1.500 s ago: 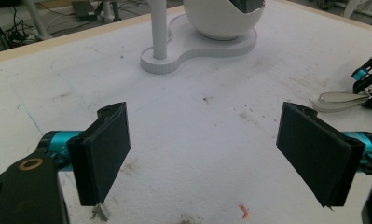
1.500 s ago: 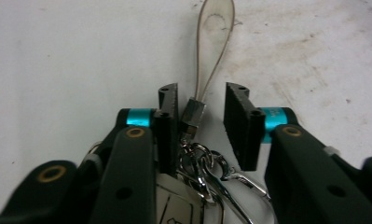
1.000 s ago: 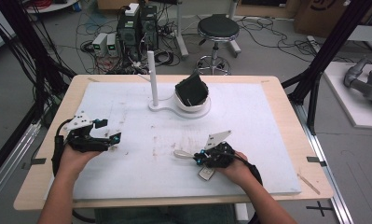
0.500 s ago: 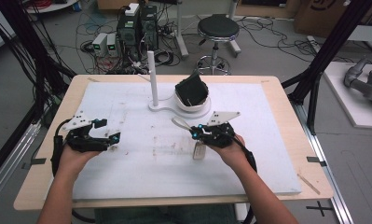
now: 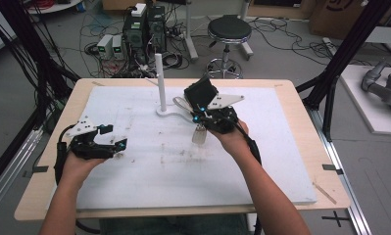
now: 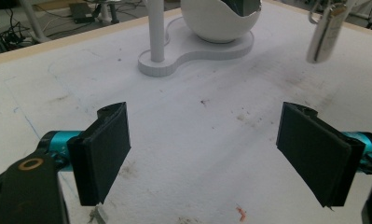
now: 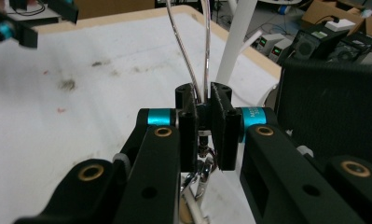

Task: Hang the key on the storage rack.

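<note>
Keychain [image 5: 199, 135]: a small metal cylinder on a thin wire loop, dangling in the air over the middle of the desk [image 5: 134, 196], just right of the white stand.

At the far left, the left claw [image 5: 120, 145] rests low over the white desk surface with its pads spread wide and nothing between them; the left gripper view looks across bare board towards the stand. Next comes the stand's upright white post [image 5: 159, 81] on its flat base [image 5: 166, 113], and beside it a white cup [image 6: 216, 23] with a black object [image 5: 200, 90] sitting in it. Right of the post, the right claw [image 5: 196, 114] is pressed together on the keychain's wire loop [image 7: 188, 56], near the small swivel, so the two strands rise above the pads while the cylinder hangs below.

The keychain looks light, hard and smooth. The cylinder would probably slip and swing, and the wire seems springy, so it may twist in a pinch. The best hold is likely where it is now: flat pads across both wire strands close to the swivel, leaving the loop open and free above for slipping over the post.
</note>
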